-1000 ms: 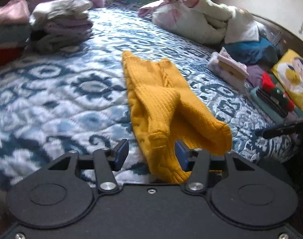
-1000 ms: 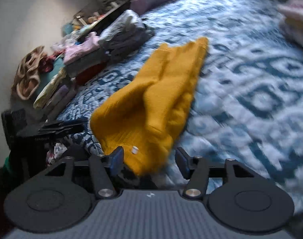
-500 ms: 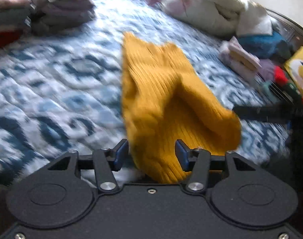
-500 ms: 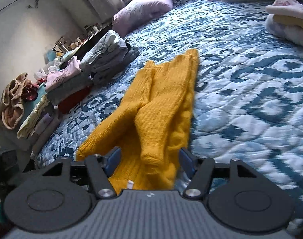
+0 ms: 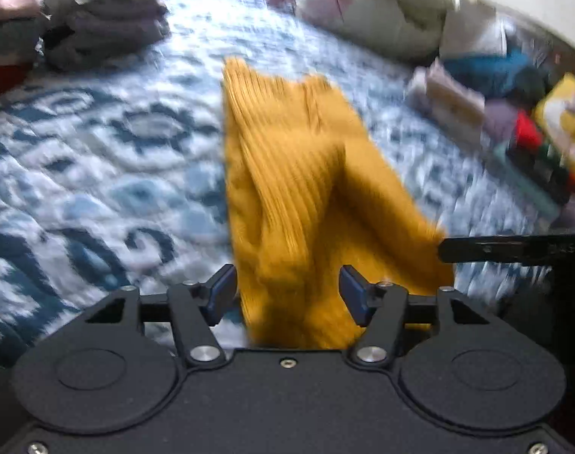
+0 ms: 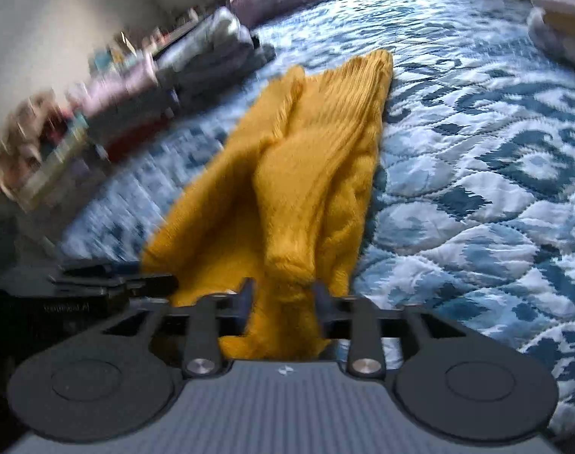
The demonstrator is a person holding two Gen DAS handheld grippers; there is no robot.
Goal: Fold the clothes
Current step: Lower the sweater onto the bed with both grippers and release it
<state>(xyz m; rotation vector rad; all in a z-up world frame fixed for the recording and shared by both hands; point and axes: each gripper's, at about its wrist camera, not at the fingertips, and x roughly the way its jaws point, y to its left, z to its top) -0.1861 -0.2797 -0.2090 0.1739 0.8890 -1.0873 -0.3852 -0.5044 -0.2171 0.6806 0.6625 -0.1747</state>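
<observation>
Blue-and-white patterned quilt [image 6: 476,174] covers the bed, and the mustard ribbed knit garment [image 5: 287,174] lies lengthwise across it, its near end bunched at the bed's near edge between both pairs of tongs. If the two ends are not gripped evenly, the thick knit could slip out or drag crooked and spoil the fold. The left tongs [image 5: 287,295] have just been opening and stand spread about the fabric with a gap at the left pad, while the right tongs [image 6: 283,302] have just been closing and pinch a bunched ridge of it.
</observation>
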